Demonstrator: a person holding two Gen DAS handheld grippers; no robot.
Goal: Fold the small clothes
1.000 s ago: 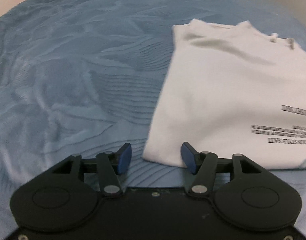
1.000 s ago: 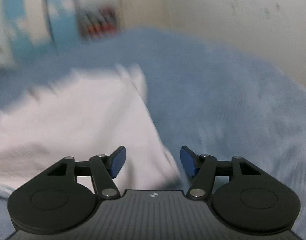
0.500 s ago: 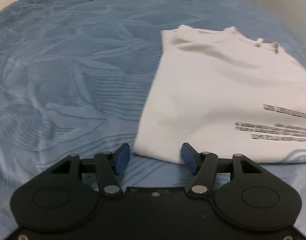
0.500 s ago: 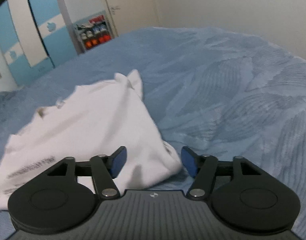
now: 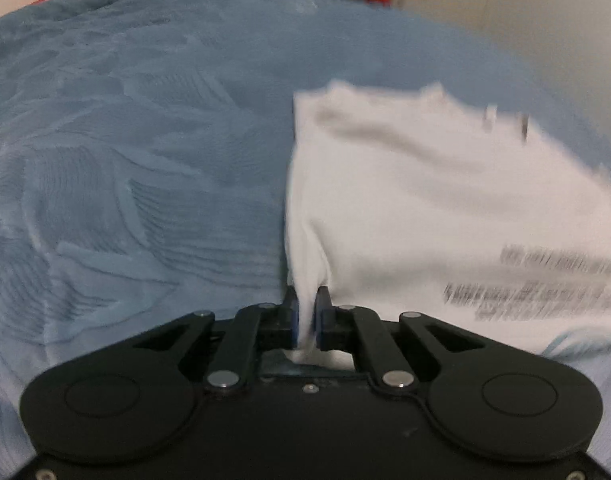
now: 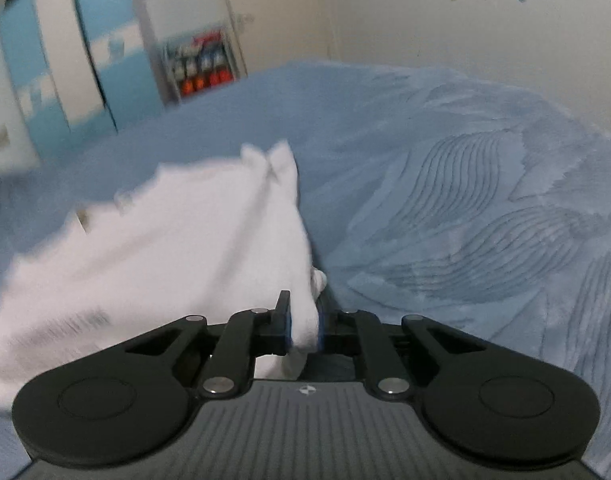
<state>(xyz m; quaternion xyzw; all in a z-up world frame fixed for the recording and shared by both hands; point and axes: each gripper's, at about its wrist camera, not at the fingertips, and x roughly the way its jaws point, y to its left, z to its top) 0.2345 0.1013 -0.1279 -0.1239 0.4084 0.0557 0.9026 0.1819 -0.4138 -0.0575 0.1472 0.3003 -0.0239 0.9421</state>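
A: Item one, the white T-shirt (image 5: 425,200). Where did it lie?

B: Spread on the blue bedspread (image 5: 125,180), neckline toward the bed's far edge and hem toward the cameras. Dark printed text ran across the near part, too blurred to read. A fold or shadow crossed the far part, below the collar.

A: Item two, the left gripper (image 5: 305,312). Condition?

B: Closed tight on the shirt. Its blue pads (image 5: 291,316) pinched a thin ridge of white cloth at the shirt's near-left corner. The fabric rose from between the pads and ran forward along the shirt's left edge. Bare bedspread lay to the left of the gripper; the body of the shirt lay ahead and to the right.

A: Item three, the right gripper (image 6: 303,320)?

B: Also clamped on the shirt (image 6: 165,248), with a thicker bunch of cloth filling the narrow gap between the fingers, at the near-right corner. A small knob of fabric stuck up just past the right fingertip. The shirt stretched ahead and to the left; the patterned bedspread (image 6: 485,220) lay bare on the right.

A: Surroundings?

B: A shelf of coloured containers (image 6: 197,68) beyond the bed's far edge, next to blue-and-white wardrobe doors (image 6: 65,60).
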